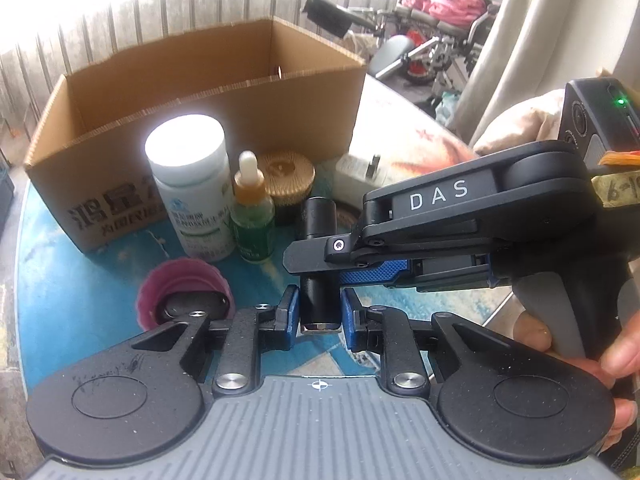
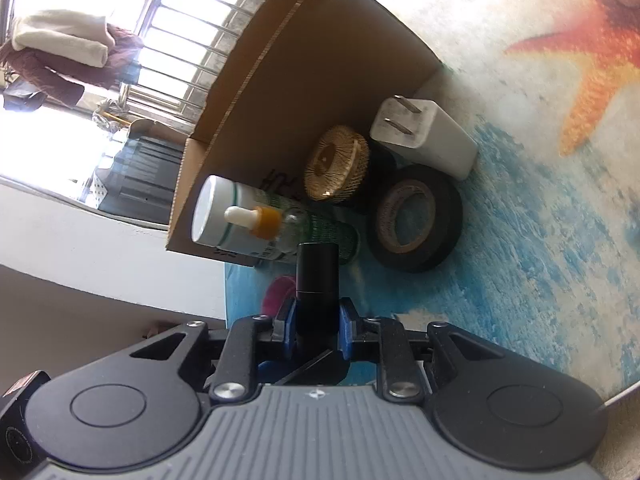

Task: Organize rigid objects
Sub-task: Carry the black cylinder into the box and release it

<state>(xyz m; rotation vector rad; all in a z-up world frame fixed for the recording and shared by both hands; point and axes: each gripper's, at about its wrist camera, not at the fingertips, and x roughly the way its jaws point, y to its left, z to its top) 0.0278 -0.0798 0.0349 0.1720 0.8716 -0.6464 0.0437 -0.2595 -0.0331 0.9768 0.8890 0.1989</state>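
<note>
A: Left gripper (image 1: 319, 312)?
B: Nearly closed, blue pads pinching the lower end of the black tube (image 1: 318, 240), which stands upright above the table (image 1: 80, 280).
A: Right gripper (image 2: 318, 320)?
B: Comes in from the right side, also clamped narrow on the tube, higher up. Both hold it.
A: Surroundings?
B: Behind the tube: white bottle (image 1: 190, 184), dropper bottle (image 1: 252, 212), gold lid (image 1: 286, 178), charger (image 1: 358, 174), tape roll (image 2: 416, 220), all in front of the open box (image 1: 208, 92). Pink cup (image 1: 182, 296) lies near left.
</note>
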